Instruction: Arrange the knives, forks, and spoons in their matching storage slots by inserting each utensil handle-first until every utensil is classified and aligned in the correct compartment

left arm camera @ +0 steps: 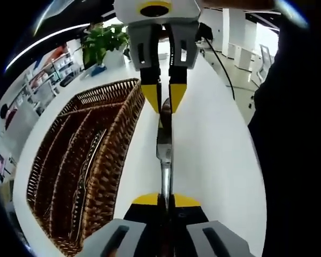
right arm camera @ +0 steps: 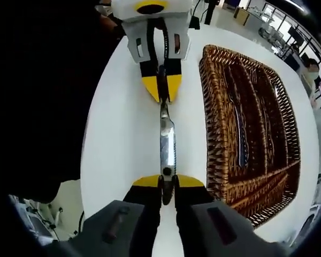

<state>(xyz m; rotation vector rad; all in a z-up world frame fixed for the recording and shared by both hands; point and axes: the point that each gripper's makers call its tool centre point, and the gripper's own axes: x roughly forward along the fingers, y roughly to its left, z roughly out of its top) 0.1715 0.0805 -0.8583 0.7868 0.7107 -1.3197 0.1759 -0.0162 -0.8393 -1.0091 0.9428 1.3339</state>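
White surface (left arm camera: 214, 150) under both our grippers, open office space behind it with shelves and a potted plant (left arm camera: 103, 40) at the far edge in the left gripper view

Left gripper (left arm camera: 166, 201): our yellow-tipped jaws are pressed together on one end of a metal utensil (left arm camera: 165, 147), which runs straight away from us along the jaw line. We cannot tell whether it is a knife, fork or spoon; only a shiny flat shaft shows. Its far end sits between the yellow tips of the right gripper (left arm camera: 164, 99), which comes into this view from the top, pointing back at us, jaws closed on it

Right gripper view gives the mirror picture: our right gripper (right arm camera: 168, 184) clamped on the near end of the same utensil (right arm camera: 167, 142), the left gripper (right arm camera: 161, 88) opposite gripping the far end. So the utensil is held at both ends, stretched between the two grippers, over the bare surface (right arm camera: 123, 139) and beside the basket, not in it. Whether it touches the surface we cannot tell

Wicker tray (left arm camera: 123, 134), brown, with long parallel compartments, lies on the surface just left of the utensil in the left gripper view, and on the right (right arm camera: 214, 134) in the right gripper view. One compartment holds a dark long utensil (right arm camera: 241, 136) lying lengthwise; the same piece (left arm camera: 88, 166) shows in the left gripper view

Dark clothing of a person (left arm camera: 294, 134) borders the surface
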